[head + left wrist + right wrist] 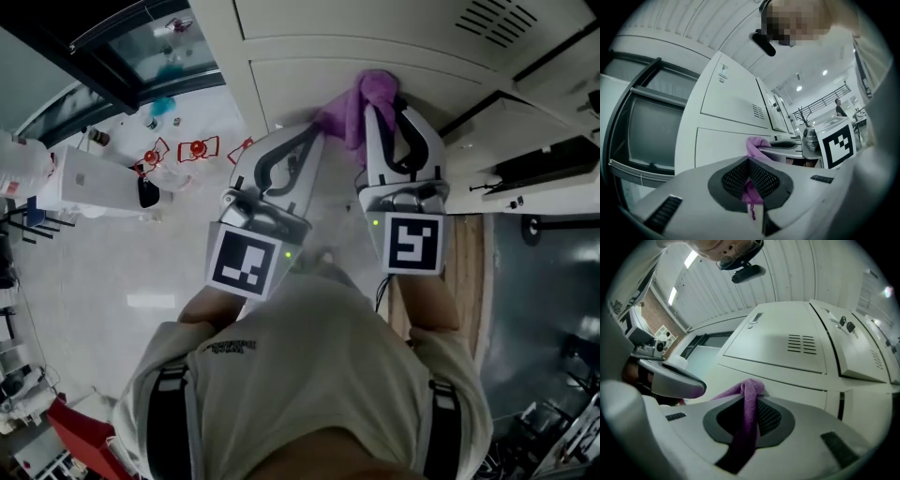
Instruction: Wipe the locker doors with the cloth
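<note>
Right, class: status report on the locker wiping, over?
Left tongs and right tongs both shut on purple terry cloth. Cloth against cream metal locker door. Nothing blocking.

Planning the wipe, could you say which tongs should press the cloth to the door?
Probably right: the right tongs grip a thick fold of cloth at the locker door; left tongs pinch an edge.

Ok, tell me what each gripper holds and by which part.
Both hold the purple cloth: the left gripper pinches a thin end, the right gripper a thick bunched fold.
</note>
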`<state>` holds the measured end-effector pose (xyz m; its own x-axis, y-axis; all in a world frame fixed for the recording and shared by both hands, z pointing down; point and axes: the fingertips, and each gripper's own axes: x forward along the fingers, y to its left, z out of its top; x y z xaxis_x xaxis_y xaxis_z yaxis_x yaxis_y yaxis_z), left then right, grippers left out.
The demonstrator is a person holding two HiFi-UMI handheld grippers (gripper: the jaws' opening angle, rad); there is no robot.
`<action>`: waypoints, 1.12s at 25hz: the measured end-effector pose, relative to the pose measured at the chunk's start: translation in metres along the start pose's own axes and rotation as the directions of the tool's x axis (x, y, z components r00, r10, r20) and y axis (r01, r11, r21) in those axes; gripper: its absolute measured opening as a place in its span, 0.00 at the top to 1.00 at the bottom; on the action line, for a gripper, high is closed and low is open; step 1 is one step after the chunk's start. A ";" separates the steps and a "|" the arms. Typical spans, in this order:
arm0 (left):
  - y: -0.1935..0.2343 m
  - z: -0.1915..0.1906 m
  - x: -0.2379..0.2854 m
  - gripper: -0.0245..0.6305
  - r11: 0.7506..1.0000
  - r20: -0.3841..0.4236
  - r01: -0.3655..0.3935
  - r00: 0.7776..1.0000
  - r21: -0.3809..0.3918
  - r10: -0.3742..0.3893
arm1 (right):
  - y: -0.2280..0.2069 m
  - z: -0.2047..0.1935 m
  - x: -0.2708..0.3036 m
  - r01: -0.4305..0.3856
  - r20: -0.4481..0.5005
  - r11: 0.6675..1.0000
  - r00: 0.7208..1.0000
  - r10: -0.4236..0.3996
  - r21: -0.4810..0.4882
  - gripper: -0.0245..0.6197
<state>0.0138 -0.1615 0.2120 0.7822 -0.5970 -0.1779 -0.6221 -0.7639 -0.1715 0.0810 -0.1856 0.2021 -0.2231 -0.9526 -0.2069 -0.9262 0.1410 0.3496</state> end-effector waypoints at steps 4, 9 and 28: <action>-0.017 -0.002 0.014 0.96 0.998 -0.001 0.057 0.998 -0.012 -0.057 | -0.027 -0.009 -0.012 0.074 -0.030 0.997 0.997 -0.074 -0.004 0.88; -0.032 -0.006 0.025 0.96 0.993 -0.010 0.112 0.994 -0.025 -0.112 | -0.056 -0.018 -0.026 0.154 -0.052 0.988 0.987 -0.153 0.012 0.88; -0.007 -0.002 -0.006 0.96 1.000 0.002 -0.005 1.000 0.018 0.005 | -0.001 0.013 -0.027 -0.031 0.052 0.990 0.998 0.024 0.137 0.88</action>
<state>0.0137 -0.1534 0.2165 0.7793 -0.6000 -0.1810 -0.6262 -0.7566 -0.1881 0.0844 -0.1569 0.1958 -0.2611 -0.9336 -0.2454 -0.9518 0.2065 0.2270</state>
